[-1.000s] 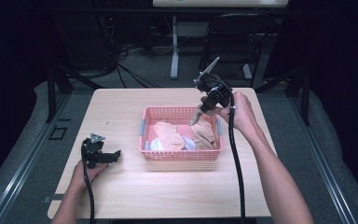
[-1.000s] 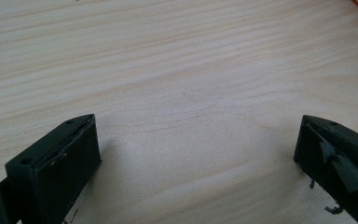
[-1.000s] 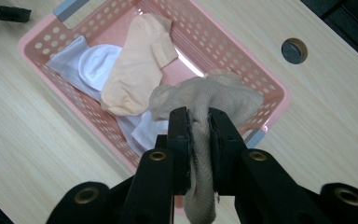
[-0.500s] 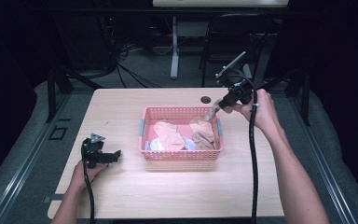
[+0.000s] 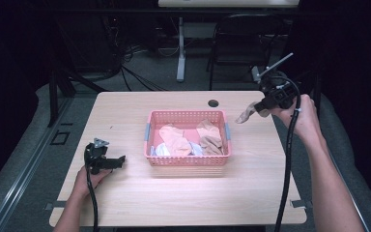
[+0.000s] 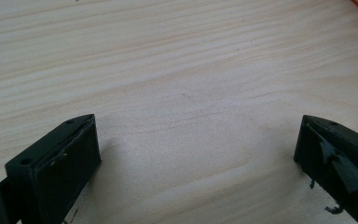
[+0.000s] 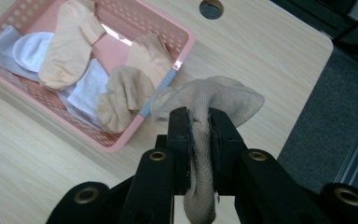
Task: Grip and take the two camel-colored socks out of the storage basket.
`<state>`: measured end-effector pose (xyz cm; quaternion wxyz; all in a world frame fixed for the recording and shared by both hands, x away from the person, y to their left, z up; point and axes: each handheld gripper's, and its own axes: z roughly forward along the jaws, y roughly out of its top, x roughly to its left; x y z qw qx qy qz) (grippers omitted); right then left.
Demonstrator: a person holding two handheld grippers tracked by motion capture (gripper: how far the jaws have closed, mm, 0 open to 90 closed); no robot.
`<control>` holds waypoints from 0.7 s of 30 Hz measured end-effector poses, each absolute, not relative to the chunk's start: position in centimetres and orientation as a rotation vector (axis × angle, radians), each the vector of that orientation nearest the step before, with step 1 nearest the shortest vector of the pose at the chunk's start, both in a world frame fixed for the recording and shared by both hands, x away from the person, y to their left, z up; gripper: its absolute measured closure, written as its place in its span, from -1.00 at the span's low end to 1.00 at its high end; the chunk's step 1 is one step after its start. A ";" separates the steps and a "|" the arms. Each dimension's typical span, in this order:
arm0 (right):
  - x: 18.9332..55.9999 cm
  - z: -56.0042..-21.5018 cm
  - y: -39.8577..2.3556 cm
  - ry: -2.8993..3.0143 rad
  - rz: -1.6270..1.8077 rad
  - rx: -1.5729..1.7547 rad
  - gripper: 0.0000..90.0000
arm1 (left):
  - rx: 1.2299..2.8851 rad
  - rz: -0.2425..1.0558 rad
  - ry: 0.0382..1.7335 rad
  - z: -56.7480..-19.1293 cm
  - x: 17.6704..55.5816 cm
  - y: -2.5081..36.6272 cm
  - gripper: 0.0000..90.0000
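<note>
A pink basket (image 5: 188, 160) of socks sits mid-counter (image 5: 125, 111), the one obstacle. Bare wood lies open left, right and in front of it. The left gripper (image 5: 107, 162) rests on the near-left counter; a small hole (image 5: 213, 103) lies behind the basket.

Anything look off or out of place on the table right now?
Nothing spilled or damaged. The right gripper is shut on a beige sock, held above the table to the right of the pink basket. The other socks lie loosely heaped inside it. The left gripper rests open on bare wood.
</note>
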<state>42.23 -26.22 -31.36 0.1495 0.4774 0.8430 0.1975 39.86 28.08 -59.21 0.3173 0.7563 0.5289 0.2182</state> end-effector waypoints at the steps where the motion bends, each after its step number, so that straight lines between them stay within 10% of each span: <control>1: 42.2 -31.4 -26.5 2.417 0.569 1.379 0.79 | 1.991 0.574 1.392 -59.2 39.9 28.1 -1.00; 21: 43.0 -37.4 -31.2 2.381 0.492 1.565 0.79 | 1.990 0.575 1.392 -59.2 39.9 28.1 -1.00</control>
